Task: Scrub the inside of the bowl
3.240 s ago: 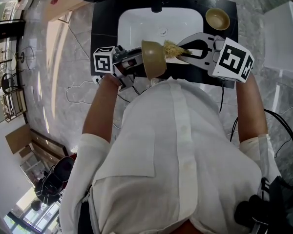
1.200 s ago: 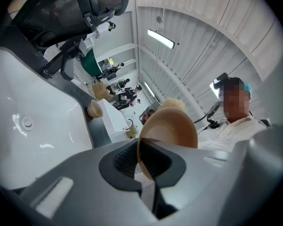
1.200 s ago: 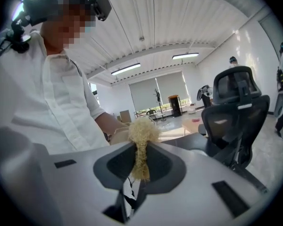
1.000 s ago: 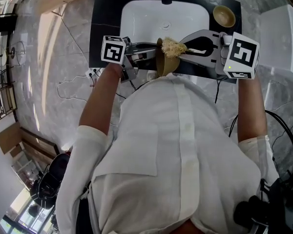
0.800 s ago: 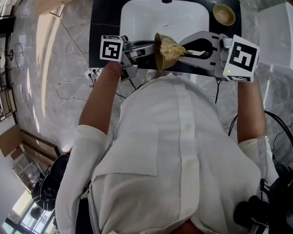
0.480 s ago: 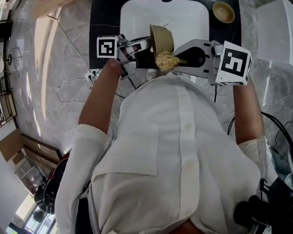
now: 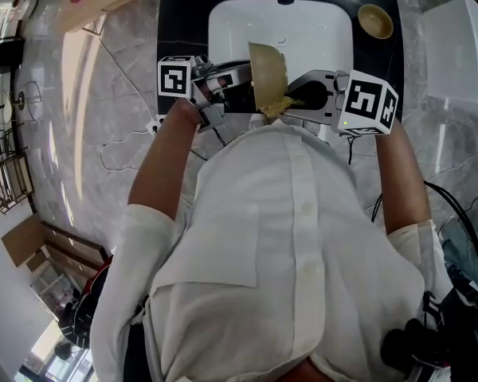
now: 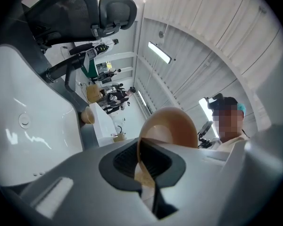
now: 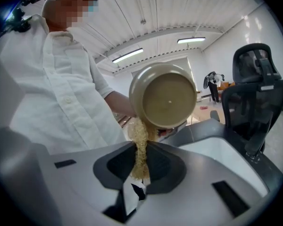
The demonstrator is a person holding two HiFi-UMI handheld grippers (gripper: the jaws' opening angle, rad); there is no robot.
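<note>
**Item: bowl (image 7: 268, 66), tan, tipped on edge.** It is held in the air over the near edge of the white sink (image 7: 319, 30), close to the person's chest. Its hollow faces left and its base faces right.

**Item: left hand-held gripper (image 7: 243, 76).** It is clenched on the bowl's rim, a thin pinch on the edge only.

**Item: right hand-held gripper (image 7: 296, 102).** It grasps a fibrous scrubber (image 9: 140, 149) by one end. The free end reaches the bowl's near lower rim, on the base side rather than in the hollow.

**Item: second bowl (image 7: 375, 21).** It stands on the dark table (image 7: 179, 30) at the far right of the sink, well apart from the work.

**Risks, as judged:**
- The rim pinch is the weak point. A firm push from the scrubber could lever the bowl out of the jaws and drop it into the sink.
- The scrubber is soft and held at its tip, so it may fold or pull free under pressure.
- From its present place the scrubber would rub the outside and edge, leaving the inside unscrubbed unless the bowl is turned or the scrubber brought round the rim.

**Pose.** Both forearms are bent forward from the elbows, which sit at the sides. The left gripper points right and the right gripper points left, so the two tips meet at the bowl.
</note>
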